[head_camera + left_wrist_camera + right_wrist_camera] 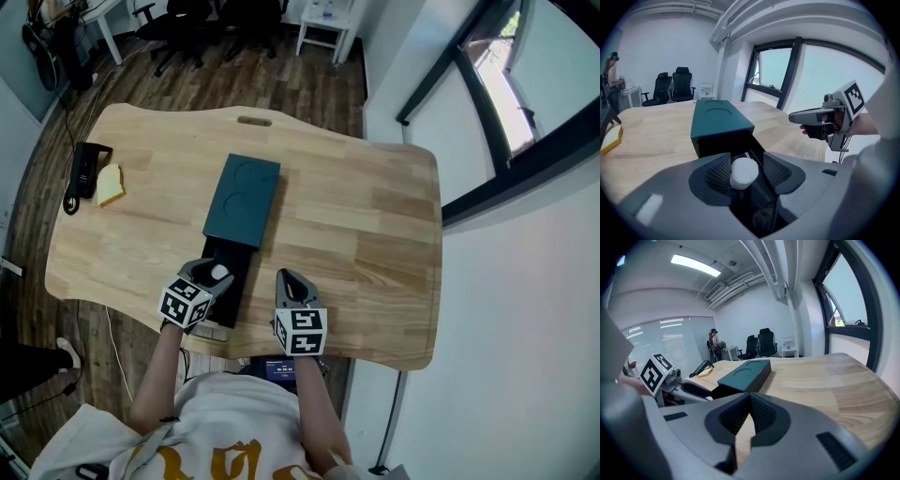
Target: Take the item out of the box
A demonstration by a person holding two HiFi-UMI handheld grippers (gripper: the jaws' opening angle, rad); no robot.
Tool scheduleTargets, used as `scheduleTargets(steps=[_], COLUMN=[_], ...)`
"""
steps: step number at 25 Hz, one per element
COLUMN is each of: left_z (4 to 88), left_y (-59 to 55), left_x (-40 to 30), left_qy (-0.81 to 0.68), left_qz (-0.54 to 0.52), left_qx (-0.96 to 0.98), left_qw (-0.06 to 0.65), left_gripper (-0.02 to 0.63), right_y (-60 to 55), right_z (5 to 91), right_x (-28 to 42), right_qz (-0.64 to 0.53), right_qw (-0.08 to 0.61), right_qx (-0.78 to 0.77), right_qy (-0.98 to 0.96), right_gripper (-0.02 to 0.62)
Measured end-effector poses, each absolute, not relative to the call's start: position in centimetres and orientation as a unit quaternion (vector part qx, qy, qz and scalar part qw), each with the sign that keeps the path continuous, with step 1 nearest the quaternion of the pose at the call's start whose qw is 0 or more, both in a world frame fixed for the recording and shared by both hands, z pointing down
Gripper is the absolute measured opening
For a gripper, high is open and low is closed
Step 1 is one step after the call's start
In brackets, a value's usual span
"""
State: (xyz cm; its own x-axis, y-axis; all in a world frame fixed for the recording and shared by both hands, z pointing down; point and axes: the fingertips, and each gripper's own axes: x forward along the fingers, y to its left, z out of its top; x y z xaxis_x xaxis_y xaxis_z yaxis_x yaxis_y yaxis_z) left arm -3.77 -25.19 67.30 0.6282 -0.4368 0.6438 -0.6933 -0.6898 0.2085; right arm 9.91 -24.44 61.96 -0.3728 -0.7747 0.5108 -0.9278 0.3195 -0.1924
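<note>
- Closing off-centre is the main risk. The left gripper [747, 169] has its jaws wide apart around the white item [743, 172], and neither pad seems to press on it. The item sits nearer the 9 o'clock pad, so a squeeze could nudge it sideways.
- Being round and smooth-looking, the item could roll or pop free and drop back into the black tray [230, 281].
- A low jaw tip could catch the tray wall and drag the box [242, 199], which nothing steadies. The right gripper [749, 417], jaws together and empty, is at 3 o'clock of the left one, above the table [375, 225].
- The item is a small, plain white, stubby cylinder with rounded edges. It lies in the tray that sticks out of the dark-teal box's 6 o'clock end, near the table's 6 o'clock edge.
</note>
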Motion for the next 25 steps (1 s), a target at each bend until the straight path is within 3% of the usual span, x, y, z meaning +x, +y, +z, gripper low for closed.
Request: scheduleTargets(steps=[15,25], left_z=[68.1,68.2], left_y=[-24.9,-25.4], left_x=[-3.7,-4.1], left_qy=[-0.315,-0.327], left_qz=[0.323,0.320], left_qx=[0.870,0.861], left_qw=[0.200,0.224], left_gripper=[0.201,0.186], right_y=[-24.7,-24.5], right_z=[63.1,63.1], right_x=[9.2,9.3], right_qz=[0.242,0.245], right_qw=[0.170,0.165], right_qx=[0.525,0.531], right_qy=[-0.798,-0.794], right_gripper=[0.005,0.005])
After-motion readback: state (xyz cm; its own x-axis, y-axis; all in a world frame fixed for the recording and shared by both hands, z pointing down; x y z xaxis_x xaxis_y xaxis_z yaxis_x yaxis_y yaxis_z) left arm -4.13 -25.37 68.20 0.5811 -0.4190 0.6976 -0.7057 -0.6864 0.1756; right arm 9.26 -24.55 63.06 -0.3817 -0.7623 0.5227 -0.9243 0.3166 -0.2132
